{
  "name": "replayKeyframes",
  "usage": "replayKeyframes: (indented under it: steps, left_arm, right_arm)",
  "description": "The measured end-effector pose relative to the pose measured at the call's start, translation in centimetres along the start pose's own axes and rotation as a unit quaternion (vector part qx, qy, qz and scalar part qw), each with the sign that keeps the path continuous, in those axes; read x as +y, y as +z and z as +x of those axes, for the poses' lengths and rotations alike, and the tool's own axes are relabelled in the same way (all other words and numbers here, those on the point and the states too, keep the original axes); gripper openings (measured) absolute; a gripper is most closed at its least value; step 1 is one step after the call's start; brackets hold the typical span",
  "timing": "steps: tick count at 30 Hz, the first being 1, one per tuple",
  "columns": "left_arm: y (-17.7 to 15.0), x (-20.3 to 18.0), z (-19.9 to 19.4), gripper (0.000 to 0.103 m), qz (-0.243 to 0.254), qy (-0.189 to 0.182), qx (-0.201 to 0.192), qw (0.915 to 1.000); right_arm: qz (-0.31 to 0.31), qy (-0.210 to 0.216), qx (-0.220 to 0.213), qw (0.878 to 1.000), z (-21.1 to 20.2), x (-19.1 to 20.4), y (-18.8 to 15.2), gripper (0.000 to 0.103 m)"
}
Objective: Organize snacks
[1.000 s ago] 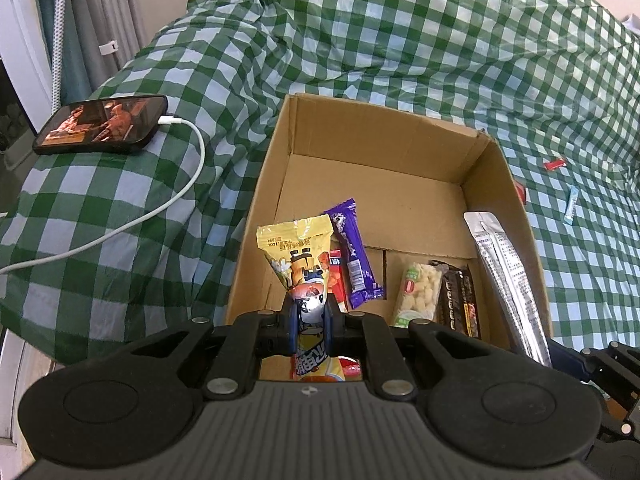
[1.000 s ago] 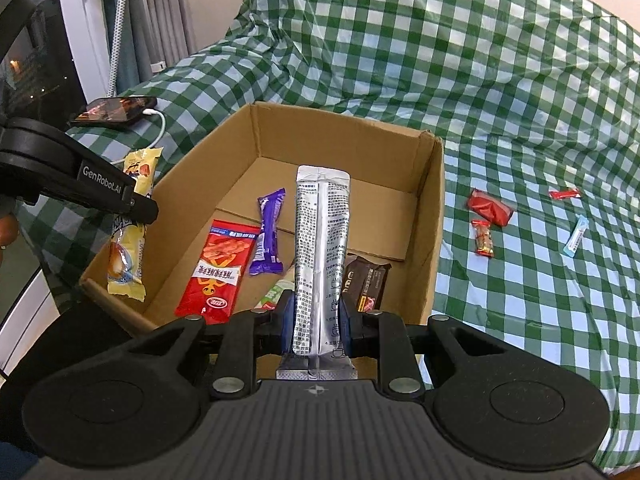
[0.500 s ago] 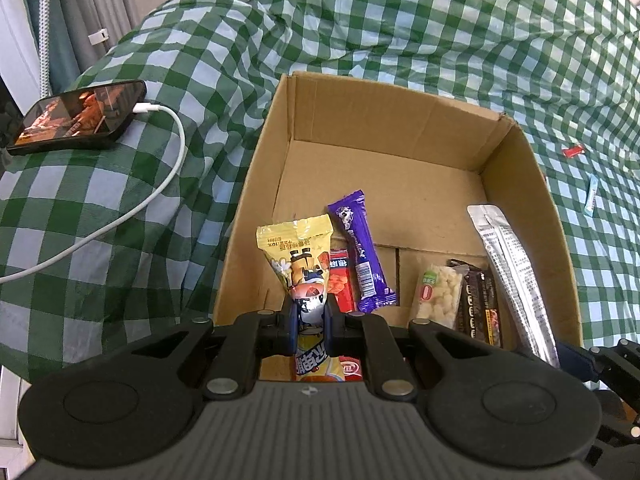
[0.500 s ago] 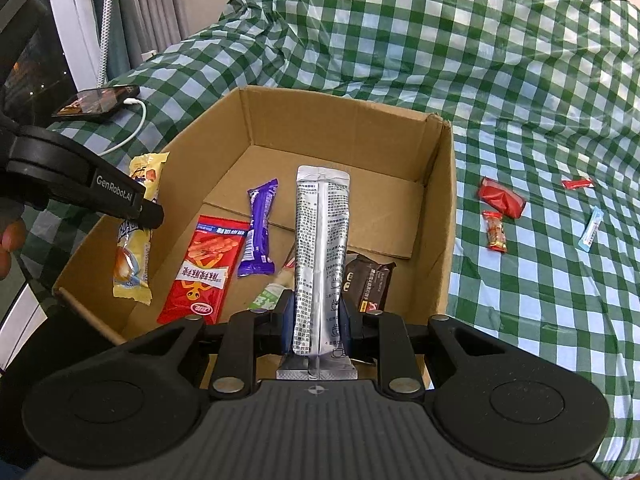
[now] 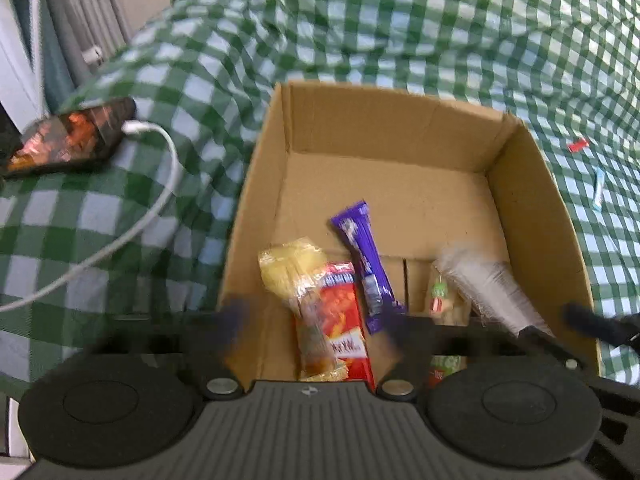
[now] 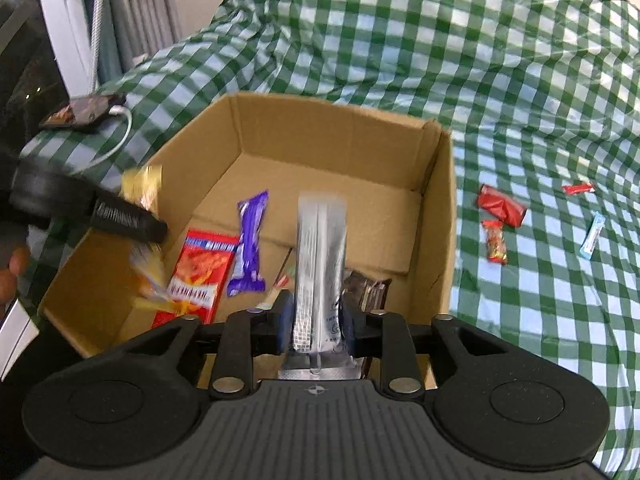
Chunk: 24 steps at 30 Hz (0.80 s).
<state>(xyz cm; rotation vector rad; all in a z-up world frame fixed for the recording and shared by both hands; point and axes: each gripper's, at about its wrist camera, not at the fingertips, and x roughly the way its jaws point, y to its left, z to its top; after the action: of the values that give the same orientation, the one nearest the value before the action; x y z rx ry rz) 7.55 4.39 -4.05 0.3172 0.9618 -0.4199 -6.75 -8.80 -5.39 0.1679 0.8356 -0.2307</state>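
Observation:
An open cardboard box [image 5: 256,184] [image 6: 440,208] sits on a green checked cloth. Inside lie a red packet [image 5: 344,312] [image 6: 200,272], a purple bar [image 5: 366,256] [image 6: 250,236], a pale puffed snack [image 5: 440,296] and a dark bar [image 6: 370,290]. My left gripper [image 5: 316,320] is open, its fingers blurred and wide apart; the yellow snack packet [image 5: 296,276] [image 6: 146,236] hangs loose between them over the box's left side. My right gripper [image 6: 316,316] is shut on a long silver packet [image 6: 320,248], held upright above the box's right half.
A phone [image 5: 68,140] on a white charging cable [image 5: 160,200] lies left of the box. On the cloth to the right lie red wrappers [image 6: 500,208], a small red-orange snack [image 6: 496,240], a small red piece [image 6: 578,189] and a light-blue stick [image 6: 591,236]. Curtains stand far left.
My left gripper has opened and let go of the yellow packet, which drops blurred into the box. My right gripper still holds the silver packet, a little closer to the box.

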Motion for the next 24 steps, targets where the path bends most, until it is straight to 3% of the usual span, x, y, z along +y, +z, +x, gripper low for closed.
replayKeyframes:
  steps: [1, 3, 7, 14, 24]
  left_arm:
    - [-0.1, 0.1, -0.4, 0.103, -0.002, 0.006, -0.013, 0.9999]
    - [-0.4, 0.1, -1.1, 0.103, 0.006, 0.013, -0.021, 0.9997]
    - [-1.4, 0.3, -1.6, 0.103, 0.017, 0.009, 0.0, 0.9998]
    - [-4.7, 0.7, -4.9, 0.103, 0.01, 0.0, 0.006, 0.9999]
    - [-7.2, 0.8, -10.3, 0.103, 0.008, -0.006, -0.03, 0.9995]
  right_arm:
    - [0.004, -0.005, -0.003, 1.0, -0.1, -0.1, 0.3, 0.067]
    - [0.012, -0.015, -0.011, 1.0, -0.7, -0.3, 0.7, 0.081]
    - [0.01, -0.01, -0.005, 1.0, -1.9, 0.0, 0.2, 0.089]
    - [0.017, 0.006, 0.014, 1.0, -5.2, 1.7, -2.6, 0.093]
    - [0.012, 0.0, -0.018, 1.0, -10.7, 3.3, -4.6, 0.096]
